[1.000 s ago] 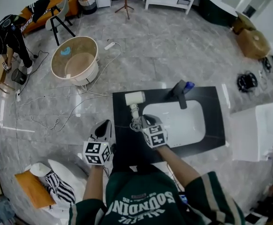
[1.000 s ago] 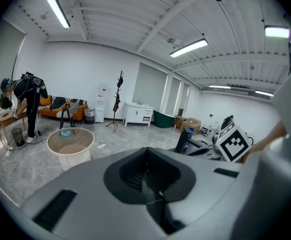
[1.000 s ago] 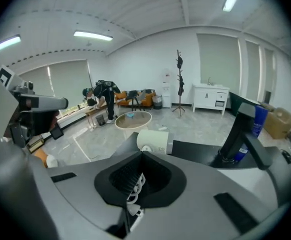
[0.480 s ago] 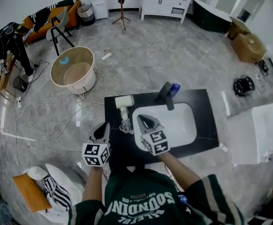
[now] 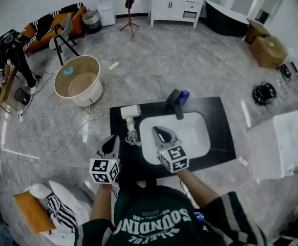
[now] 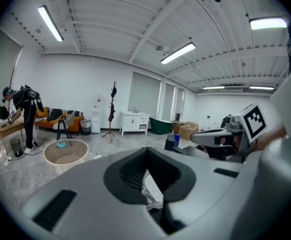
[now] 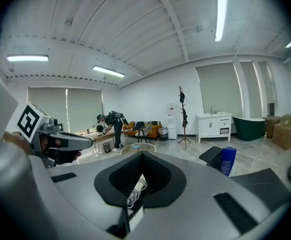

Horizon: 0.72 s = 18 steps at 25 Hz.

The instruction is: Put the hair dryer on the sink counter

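Right now the hair dryer point(image 5: 131, 114) lies on the black table point(image 5: 218, 111) just left of the white basin point(image 5: 190, 132), with its barrel crosswise and its handle and coiled cord running back toward the person. Both jaw pairs are pressed together on nothing: the right hand-held gripper point(image 5: 160, 132) hovers over the basin's left front rim, the left hand-held gripper point(image 5: 112, 140) further left of the basin. The dryer sits ahead and between them, about equally near to each.

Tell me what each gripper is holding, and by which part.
Nothing. The left gripper and the right gripper are both shut and empty; the hair dryer lies on the sink counter, apart from both.
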Available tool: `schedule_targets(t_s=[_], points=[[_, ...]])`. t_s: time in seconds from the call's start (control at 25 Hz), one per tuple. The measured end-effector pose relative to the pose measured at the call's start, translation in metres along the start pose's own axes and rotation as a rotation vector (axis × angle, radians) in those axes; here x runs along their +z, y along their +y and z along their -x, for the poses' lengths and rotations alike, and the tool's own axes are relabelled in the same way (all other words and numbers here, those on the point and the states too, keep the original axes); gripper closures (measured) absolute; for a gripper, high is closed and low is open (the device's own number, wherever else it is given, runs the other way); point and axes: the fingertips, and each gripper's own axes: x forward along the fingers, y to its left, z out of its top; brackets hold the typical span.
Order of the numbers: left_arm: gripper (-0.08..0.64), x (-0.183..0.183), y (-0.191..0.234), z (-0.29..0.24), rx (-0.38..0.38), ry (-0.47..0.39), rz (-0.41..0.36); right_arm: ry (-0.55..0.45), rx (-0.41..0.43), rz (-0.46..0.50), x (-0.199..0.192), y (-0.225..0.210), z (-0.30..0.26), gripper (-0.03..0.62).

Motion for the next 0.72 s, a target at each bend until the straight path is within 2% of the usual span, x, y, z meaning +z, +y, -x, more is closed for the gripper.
schedule_targets(t_s=[0.16, 0.72], points=[[0.558, 0.006, 0.003, 0.005, 0.023, -0.022, 0.001, 0.011, 0.01, -0.007, -0.007, 0.0, 0.002, 0.592], [0.558, -0.002, 0.007, 0.0, 0.035, -0.01, 0.02, 0.037, 0.03, 0.0, -0.016, 0.002, -0.008, 0.594]])
